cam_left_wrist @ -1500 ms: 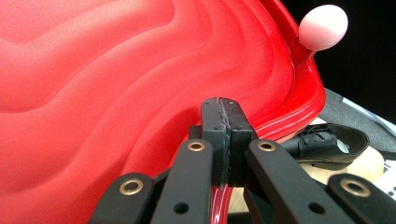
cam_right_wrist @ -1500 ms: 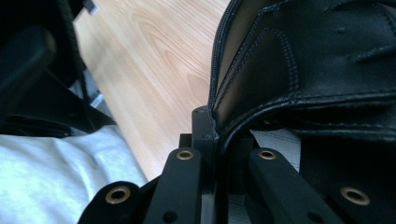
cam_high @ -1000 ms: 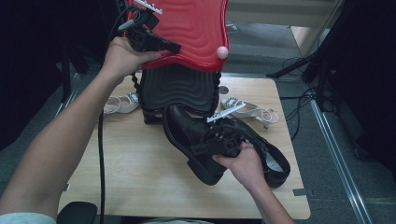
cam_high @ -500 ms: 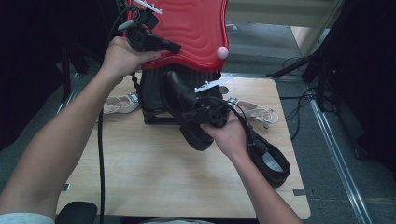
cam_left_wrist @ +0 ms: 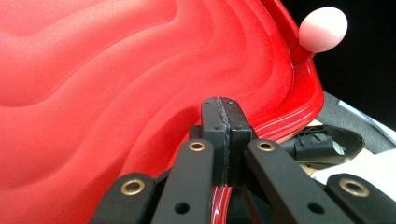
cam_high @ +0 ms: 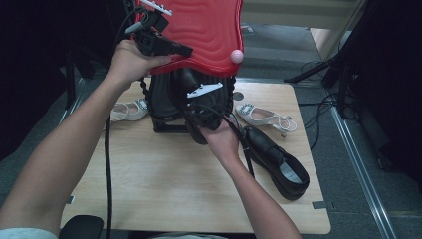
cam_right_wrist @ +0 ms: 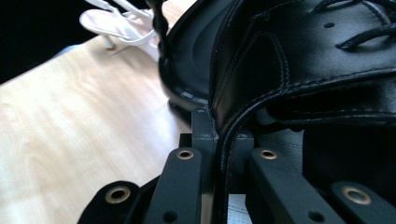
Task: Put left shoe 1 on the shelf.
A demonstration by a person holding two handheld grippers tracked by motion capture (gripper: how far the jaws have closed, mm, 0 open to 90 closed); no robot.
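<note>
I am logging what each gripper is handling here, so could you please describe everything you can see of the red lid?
The red lid is a glossy, plastic-looking shell with a wavy, rippled surface and a raised rim. A pale pink knob stands at one corner. It is raised open above a black ribbed case on the wooden table. The left gripper is shut on its lower edge, holding it up.

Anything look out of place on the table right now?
The white jewelled sandals are split up: one lies right of the black case under the red wavy lid, the other left of it. One black leather shoe lies alone near the table's right edge.
</note>
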